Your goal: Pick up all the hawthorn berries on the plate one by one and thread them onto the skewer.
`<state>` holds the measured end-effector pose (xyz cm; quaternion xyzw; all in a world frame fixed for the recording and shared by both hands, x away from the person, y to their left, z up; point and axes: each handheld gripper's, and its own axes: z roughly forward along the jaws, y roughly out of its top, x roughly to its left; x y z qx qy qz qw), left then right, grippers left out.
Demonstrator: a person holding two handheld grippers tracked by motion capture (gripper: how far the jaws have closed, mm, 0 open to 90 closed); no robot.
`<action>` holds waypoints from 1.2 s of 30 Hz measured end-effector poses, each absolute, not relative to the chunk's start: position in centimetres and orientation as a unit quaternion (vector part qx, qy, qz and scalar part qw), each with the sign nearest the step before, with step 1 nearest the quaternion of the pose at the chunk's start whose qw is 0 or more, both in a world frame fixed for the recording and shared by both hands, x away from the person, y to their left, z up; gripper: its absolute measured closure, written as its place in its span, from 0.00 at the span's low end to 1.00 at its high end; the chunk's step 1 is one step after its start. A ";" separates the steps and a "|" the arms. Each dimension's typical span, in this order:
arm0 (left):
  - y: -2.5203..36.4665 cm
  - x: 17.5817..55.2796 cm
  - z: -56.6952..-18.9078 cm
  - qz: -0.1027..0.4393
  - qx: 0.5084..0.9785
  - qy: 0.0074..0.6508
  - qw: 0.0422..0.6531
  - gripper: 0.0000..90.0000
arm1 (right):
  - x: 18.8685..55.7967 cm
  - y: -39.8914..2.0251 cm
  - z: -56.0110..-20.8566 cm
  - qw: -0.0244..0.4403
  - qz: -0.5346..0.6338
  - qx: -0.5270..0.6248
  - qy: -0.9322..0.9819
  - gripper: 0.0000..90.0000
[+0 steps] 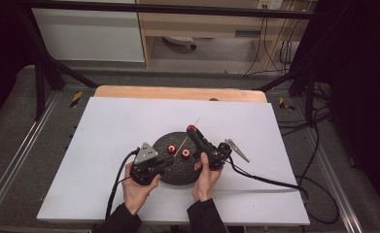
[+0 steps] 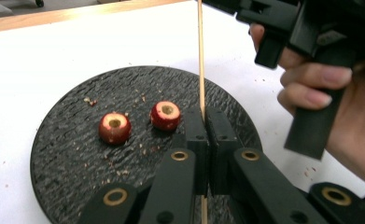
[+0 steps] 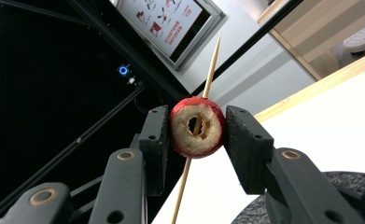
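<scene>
**Cored red fruit on a skewer above a black plate**

At the left of the high view, the left gripper (image 1: 165, 163) sits at the near edge of the round black plate (image 1: 178, 174); its own view shows the jaws pressed together on the lower part of a thin wooden skewer (image 2: 200, 56), which rises straight up between them. On the plate just beside lie two cored red fruits (image 2: 115, 127) (image 2: 165, 115), a little apart, with crumbs scattered around them. Further right, the right gripper (image 1: 192, 130) reaches up and away from the person, its jaws pinching a third cored fruit (image 3: 198, 127), with the skewer passing through the fruit's hole. Beside that hand, a grey metal clip (image 1: 236, 149) lies on the white table (image 1: 110, 131).
</scene>
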<state>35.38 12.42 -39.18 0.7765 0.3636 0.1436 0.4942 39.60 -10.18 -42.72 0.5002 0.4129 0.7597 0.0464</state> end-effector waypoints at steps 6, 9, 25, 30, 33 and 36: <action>11.8 36.0 -38.7 0.145 0.777 0.360 0.495 0.98 | 38.9 -10.0 -43.0 0.041 0.755 0.492 0.431 0.68; 11.4 36.3 -38.4 0.147 0.778 0.358 0.495 0.98 | 38.6 -10.0 -43.1 0.036 0.754 0.489 0.438 0.68; 10.7 37.0 -38.0 0.150 0.783 0.346 0.494 0.98 | 37.4 -9.8 -43.7 0.028 0.738 0.481 0.473 0.68; 11.1 36.9 -38.2 0.149 0.786 0.343 0.493 0.98 | 37.4 -9.8 -43.6 0.027 0.731 0.481 0.482 0.62; 11.5 36.8 -38.2 0.149 0.787 0.343 0.490 0.98 | 37.4 -10.0 -43.3 0.037 0.726 0.477 0.494 0.54; 12.3 36.7 -38.3 0.149 0.787 0.345 0.489 0.98 | 37.6 -10.4 -42.9 0.045 0.716 0.469 0.514 0.45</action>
